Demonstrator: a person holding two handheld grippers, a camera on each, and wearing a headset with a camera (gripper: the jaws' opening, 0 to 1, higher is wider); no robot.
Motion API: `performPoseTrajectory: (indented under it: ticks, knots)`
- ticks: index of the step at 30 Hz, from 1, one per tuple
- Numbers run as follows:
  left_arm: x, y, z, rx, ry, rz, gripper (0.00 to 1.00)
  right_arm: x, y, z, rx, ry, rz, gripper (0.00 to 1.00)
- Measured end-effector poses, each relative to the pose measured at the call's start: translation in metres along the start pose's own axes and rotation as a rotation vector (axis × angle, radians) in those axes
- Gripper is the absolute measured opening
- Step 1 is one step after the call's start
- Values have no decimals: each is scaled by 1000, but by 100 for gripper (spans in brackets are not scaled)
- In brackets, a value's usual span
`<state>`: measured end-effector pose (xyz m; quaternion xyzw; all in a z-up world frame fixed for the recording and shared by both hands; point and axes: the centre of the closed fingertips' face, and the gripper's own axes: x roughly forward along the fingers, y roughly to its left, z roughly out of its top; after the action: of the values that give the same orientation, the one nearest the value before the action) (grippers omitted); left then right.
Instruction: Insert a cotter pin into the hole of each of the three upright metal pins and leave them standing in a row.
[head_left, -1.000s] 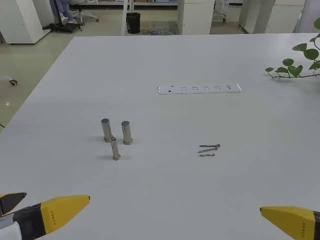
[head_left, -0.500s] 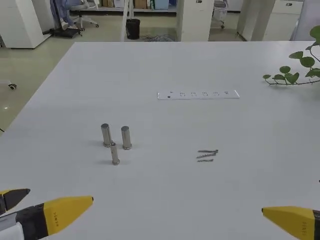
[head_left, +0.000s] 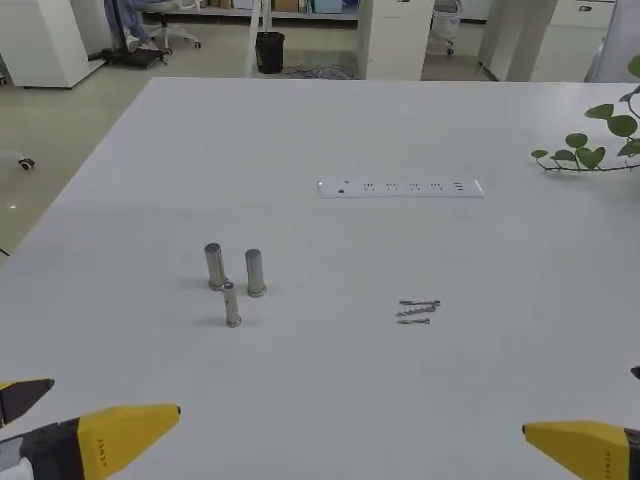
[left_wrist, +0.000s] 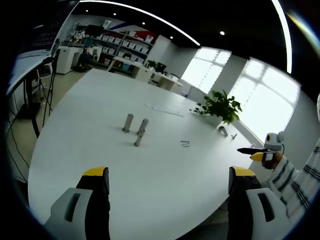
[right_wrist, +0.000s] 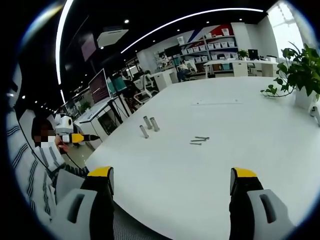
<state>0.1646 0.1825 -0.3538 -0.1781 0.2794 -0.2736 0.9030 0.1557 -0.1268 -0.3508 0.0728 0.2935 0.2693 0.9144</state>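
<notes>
Left gripper, right gripper: jaws found wide apart, empty. Three pins stood clustered on worktop; cotter pins laid to right, well apart. Cotter pins judged light, thin, springy; to be gripped near head.

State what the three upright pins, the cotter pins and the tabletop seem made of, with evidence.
Upright pins: likely steel, dull silver-grey sheen with light streaks down the sides. Cotter pins: probably metal wire, thin and grey; too small to judge finish. Tabletop: even white with faint sheen, perhaps laminate.

head: high, forward-down | gripper views: low, far | shared: metal pins
</notes>
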Motion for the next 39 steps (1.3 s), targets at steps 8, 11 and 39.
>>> performPoseTrajectory:
  ticks: [8,11,39]
  knots:
    - [0,2,-2,-21,15,3,98,0,-5,7,6,-4,-9,96]
    - [0,1,0,-12,11,-4,97,-1,-6,7,-3,8,-13,96]
    - [5,0,-13,15,89,-31,96,-2,-5,2,2,34,-14,94]
